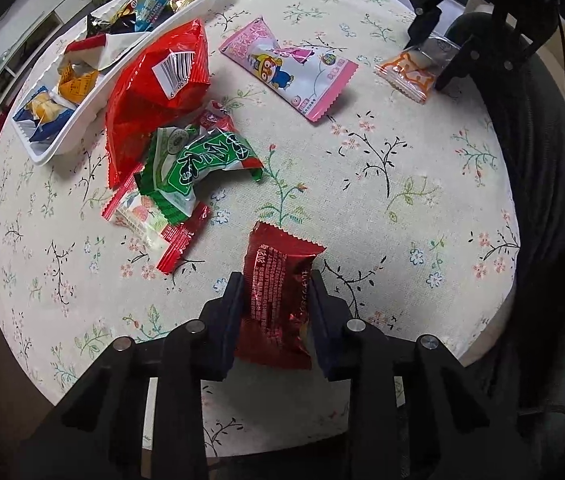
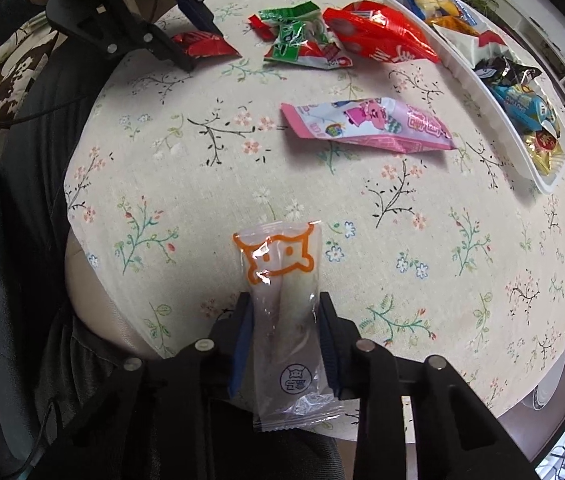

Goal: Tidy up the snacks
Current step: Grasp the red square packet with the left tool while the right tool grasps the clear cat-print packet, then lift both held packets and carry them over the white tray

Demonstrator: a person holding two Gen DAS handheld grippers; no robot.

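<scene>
**Both tongs clamped on snacks**

The left tongs (image 1: 276,292) gripped a dark red packet (image 1: 278,292) above the floral-clothed counter (image 1: 382,208). The right tongs (image 2: 284,316) pinched a clear packet with orange print (image 2: 278,276) near the counter's edge. Loose snacks lay beside the white tray (image 2: 478,80), which already held several.

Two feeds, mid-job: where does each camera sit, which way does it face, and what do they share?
Left wrist: on the left gripper, looking along its fingers across the round table to the white tray; jaws clamp a dark red packet; the right gripper shows far right.
Right wrist: on the right gripper, looking across to the tray far right; jaws clamp a clear packet with orange print; the left gripper shows upper left.
Shared: tray, pink packet, both held packets.
</scene>
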